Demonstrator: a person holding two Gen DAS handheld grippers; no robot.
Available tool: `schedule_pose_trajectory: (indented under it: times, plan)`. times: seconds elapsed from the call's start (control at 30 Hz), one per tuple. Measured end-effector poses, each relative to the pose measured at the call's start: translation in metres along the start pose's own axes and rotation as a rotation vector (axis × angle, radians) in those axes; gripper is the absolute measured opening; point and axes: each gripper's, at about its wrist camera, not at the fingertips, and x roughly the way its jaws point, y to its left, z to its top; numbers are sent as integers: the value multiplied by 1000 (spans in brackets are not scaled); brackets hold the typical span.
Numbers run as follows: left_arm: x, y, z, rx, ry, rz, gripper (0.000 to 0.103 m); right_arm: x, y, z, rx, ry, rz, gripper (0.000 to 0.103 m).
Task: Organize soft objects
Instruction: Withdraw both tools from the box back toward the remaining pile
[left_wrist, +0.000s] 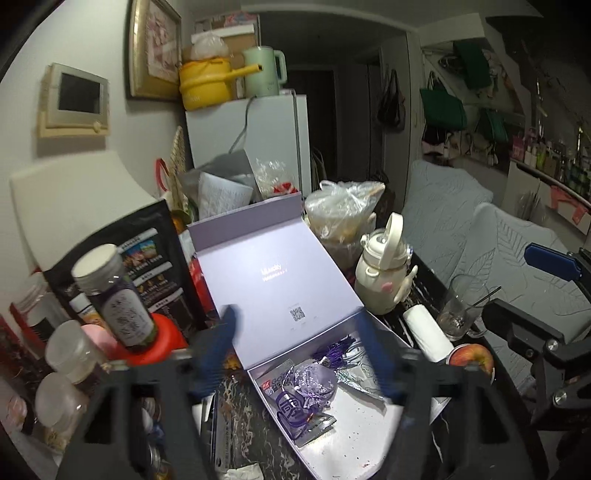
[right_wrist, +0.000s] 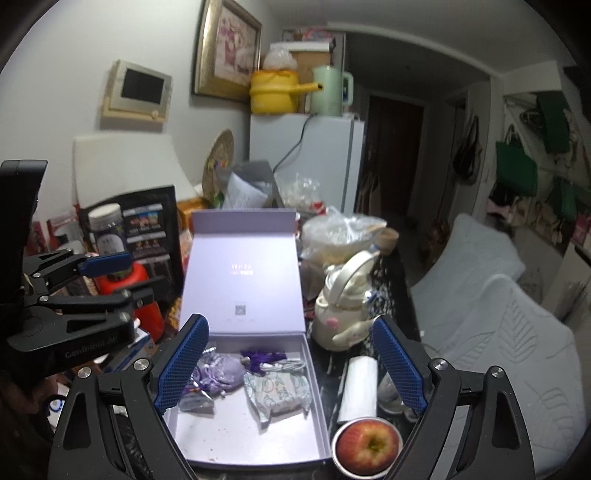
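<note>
An open lavender box (right_wrist: 229, 428) lies on the dark table, its lid (right_wrist: 243, 266) standing up at the back. A purple drawstring pouch (right_wrist: 221, 369), a purple tassel (right_wrist: 262, 356), a white cable and a soft white-green pack (right_wrist: 277, 391) rest in the tray. My right gripper (right_wrist: 291, 365) hangs open above the tray with nothing between its blue pads. My left gripper (left_wrist: 299, 354) is blurred and open over the box (left_wrist: 354, 417), above the pouch (left_wrist: 314, 380), holding nothing. The right wrist view shows the left gripper (right_wrist: 129, 277) at the left edge.
An apple (right_wrist: 369, 443) in a small bowl, a white paper roll (right_wrist: 360, 384), a glass (left_wrist: 458, 310) and a cream bottle with a handle (right_wrist: 343, 306) stand right of the box. Jars (left_wrist: 114, 291), a red container and packets crowd the left. A grey sofa (right_wrist: 498, 332) runs along the right.
</note>
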Motion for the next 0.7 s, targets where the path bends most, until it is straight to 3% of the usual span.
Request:
schedule_pose_trajectory:
  times: [0.03, 0.13, 0.37, 0.7]
  plan:
    - [-8, 1, -1, -5, -24, 4, 89, -6, 1, 0, -1, -7, -5, 92]
    - [-35, 1, -4, -3, -89, 20, 100, -25, 5, -1, -4, -27, -5, 94]
    - [-74, -6, -13, 30, -144, 38, 101, -64, 13, -9, -2, -75, -20, 100]
    - [-107, -17, -43, 49, -170, -19, 101, -99, 19, -39, 12, -62, -66, 102]
